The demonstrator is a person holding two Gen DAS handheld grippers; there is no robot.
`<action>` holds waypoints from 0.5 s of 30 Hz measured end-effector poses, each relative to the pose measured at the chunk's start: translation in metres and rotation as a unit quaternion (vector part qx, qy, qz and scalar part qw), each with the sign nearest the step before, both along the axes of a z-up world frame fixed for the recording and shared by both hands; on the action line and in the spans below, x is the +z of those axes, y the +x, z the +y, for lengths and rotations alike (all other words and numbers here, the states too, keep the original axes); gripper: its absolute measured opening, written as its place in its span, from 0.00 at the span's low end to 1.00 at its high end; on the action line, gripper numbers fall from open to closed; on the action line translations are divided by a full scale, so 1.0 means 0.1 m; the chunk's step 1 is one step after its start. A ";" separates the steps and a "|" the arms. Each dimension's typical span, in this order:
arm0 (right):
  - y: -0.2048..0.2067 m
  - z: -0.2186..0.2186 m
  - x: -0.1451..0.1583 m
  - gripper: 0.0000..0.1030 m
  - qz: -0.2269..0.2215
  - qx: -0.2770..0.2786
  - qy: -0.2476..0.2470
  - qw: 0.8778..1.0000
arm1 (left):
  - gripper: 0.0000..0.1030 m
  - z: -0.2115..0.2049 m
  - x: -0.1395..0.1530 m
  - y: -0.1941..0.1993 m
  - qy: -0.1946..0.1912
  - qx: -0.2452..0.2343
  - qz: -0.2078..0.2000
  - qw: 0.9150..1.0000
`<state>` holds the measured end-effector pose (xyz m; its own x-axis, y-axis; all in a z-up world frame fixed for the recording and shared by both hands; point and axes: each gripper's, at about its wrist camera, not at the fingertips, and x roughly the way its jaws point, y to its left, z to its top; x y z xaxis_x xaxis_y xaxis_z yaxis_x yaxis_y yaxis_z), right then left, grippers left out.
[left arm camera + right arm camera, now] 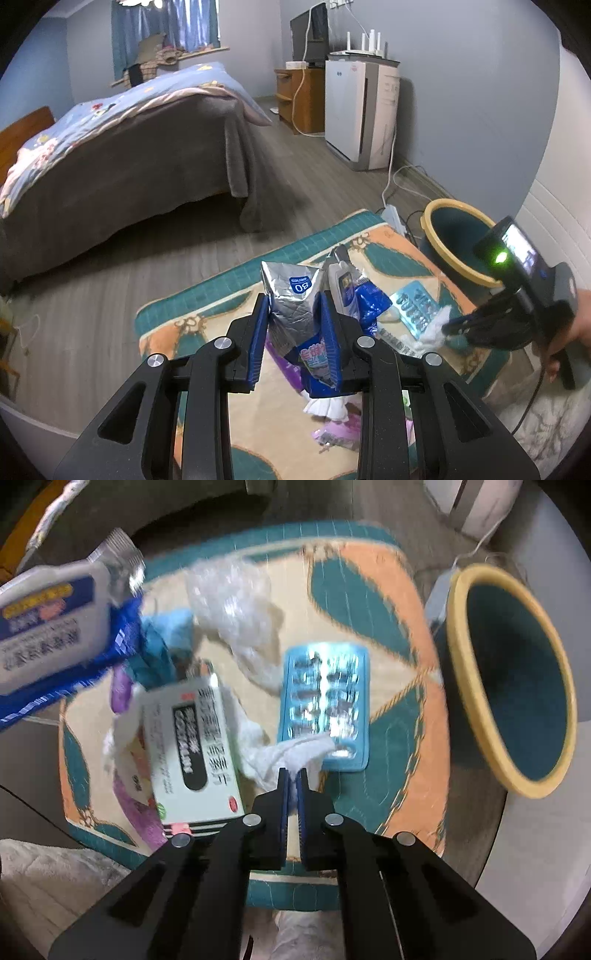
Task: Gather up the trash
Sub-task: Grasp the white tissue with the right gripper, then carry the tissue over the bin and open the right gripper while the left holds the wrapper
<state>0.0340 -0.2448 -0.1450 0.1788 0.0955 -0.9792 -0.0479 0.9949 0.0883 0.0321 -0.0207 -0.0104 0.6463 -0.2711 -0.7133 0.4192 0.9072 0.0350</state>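
My left gripper (294,297) is shut on a crumpled silver and blue foil bag (291,321), lifted above the patterned rug (207,306). Pointing almost straight down, my right gripper (293,773) is shut on a white tissue (280,755) that lies beside a blue blister pack (325,705). A white printed box (192,746), clear plastic wrap (232,602) and purple wrappers (122,690) also lie on the rug. A white and blue pouch (44,627) hangs at the left. The teal bin with a yellow rim (465,672) stands open to the right of the rug.
A bed with a grey cover (129,155) fills the left of the room. Against the far wall stand a white appliance (358,110) and a wooden cabinet (303,99). Cables and a power strip (391,214) lie on the wooden floor near the bin (430,218).
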 end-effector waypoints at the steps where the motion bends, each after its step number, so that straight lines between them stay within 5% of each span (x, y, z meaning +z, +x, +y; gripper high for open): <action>1: 0.00 -0.02 0.07 0.04 -0.013 -0.004 0.002 1.000 | 0.29 0.00 0.00 0.00 -0.001 0.001 -0.001 1.000; 15: 0.03 -0.34 1.02 0.03 -0.215 -0.040 0.028 0.975 | 0.29 -0.04 0.03 -0.02 -0.010 -0.001 -0.009 1.000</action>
<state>0.0372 -0.2789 -0.0432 0.5808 0.1159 -0.8057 -0.0147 0.9911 0.1320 0.0301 -0.0243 -0.0074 0.6584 -0.2857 -0.6964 0.4199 0.9072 0.0248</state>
